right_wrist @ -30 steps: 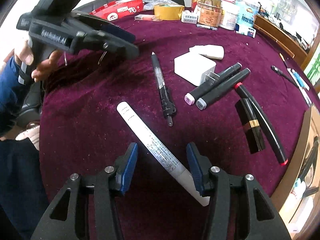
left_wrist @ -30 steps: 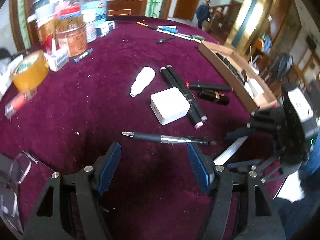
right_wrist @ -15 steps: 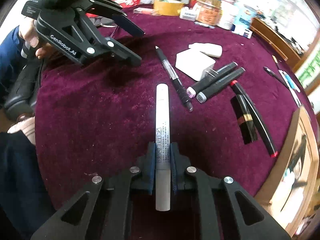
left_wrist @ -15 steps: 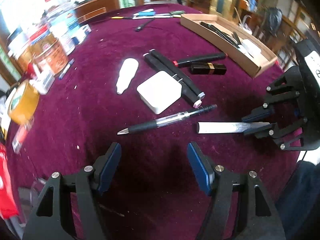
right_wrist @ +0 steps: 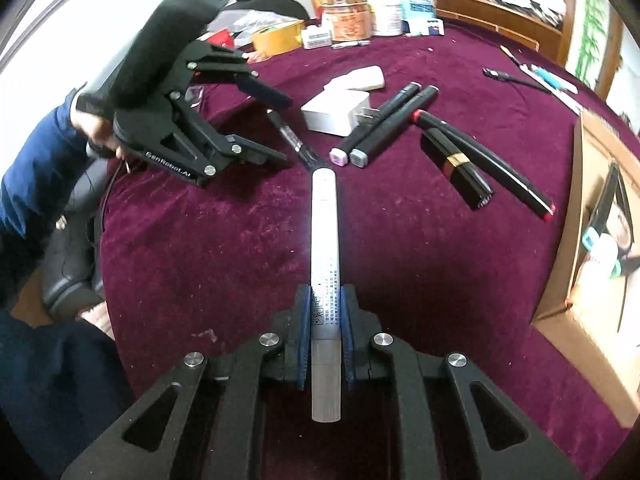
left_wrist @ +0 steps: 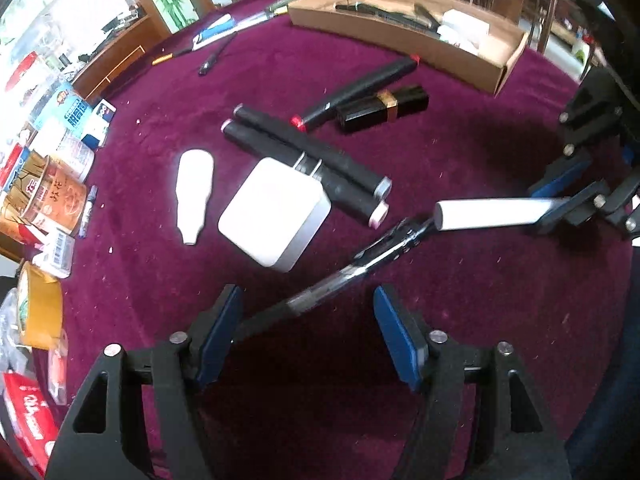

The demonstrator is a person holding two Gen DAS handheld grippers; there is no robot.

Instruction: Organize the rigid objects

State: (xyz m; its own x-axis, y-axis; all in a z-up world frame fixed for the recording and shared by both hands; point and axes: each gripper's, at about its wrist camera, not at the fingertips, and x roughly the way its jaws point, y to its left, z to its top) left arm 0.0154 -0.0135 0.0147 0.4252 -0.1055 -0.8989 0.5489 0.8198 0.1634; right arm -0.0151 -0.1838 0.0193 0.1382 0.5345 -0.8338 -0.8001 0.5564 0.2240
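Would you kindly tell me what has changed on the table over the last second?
The right gripper closed on the white pen, which lay loose on the cloth, and lifted it clear. The left gripper moved over the black ballpoint pen, its jaws just closing somewhat around it but not yet gripping. The charger, markers, lipstick and cardboard tray stayed put.

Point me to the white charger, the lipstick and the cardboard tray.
white charger point(left_wrist: 272, 216): left wrist view, top face.
lipstick point(left_wrist: 386, 108): left wrist view, gold band.
cardboard tray point(left_wrist: 384, 36): left wrist view, near side wall.
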